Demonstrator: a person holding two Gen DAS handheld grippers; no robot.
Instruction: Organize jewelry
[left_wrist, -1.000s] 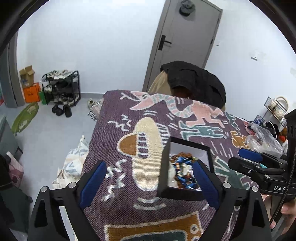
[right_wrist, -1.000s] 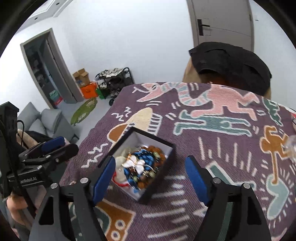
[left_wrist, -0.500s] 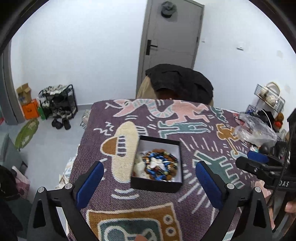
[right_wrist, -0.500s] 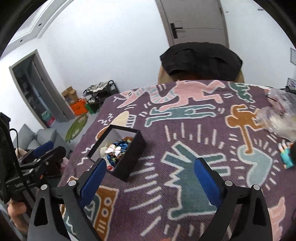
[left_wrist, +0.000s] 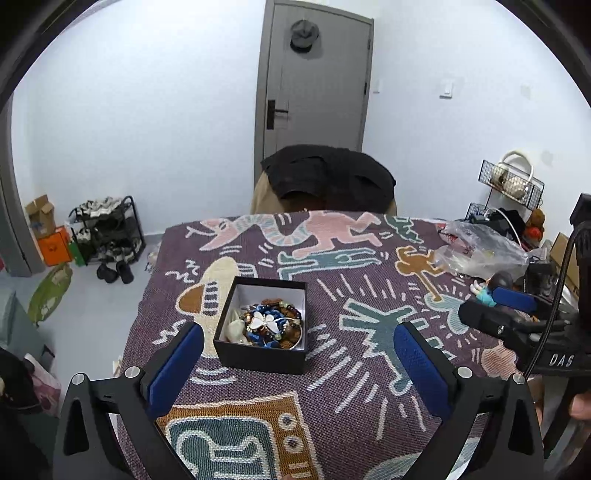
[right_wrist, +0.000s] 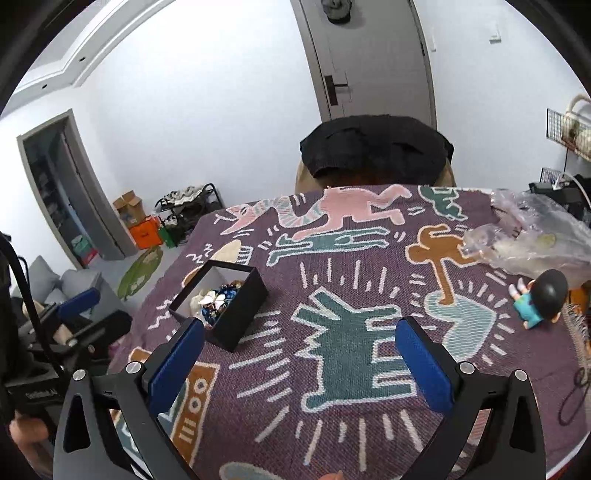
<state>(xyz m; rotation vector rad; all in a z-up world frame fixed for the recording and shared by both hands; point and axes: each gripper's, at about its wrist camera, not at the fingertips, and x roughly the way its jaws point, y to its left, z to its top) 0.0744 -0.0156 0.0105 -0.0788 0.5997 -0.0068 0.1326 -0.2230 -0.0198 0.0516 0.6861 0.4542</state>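
A black open jewelry box (left_wrist: 263, 356) with a white lining sits on the patterned purple cloth (left_wrist: 332, 387). Beaded bracelets and a white butterfly piece (left_wrist: 266, 324) lie tangled inside it. My left gripper (left_wrist: 297, 363) is open and empty, held back above the cloth with the box between and beyond its fingers. My right gripper (right_wrist: 299, 362) is open and empty over the cloth, to the right of the box (right_wrist: 236, 314). The right gripper also shows at the right edge of the left wrist view (left_wrist: 517, 317).
A crumpled clear plastic bag (right_wrist: 532, 236) and a small doll figure (right_wrist: 539, 299) lie at the table's right. A chair with a black garment (left_wrist: 328, 181) stands at the far edge. A shoe rack (left_wrist: 107, 229) and boxes are on the floor at left.
Both grippers have pulled back and up from the box. The box now looks smaller and lies further off in both views; the right gripper has swung right.
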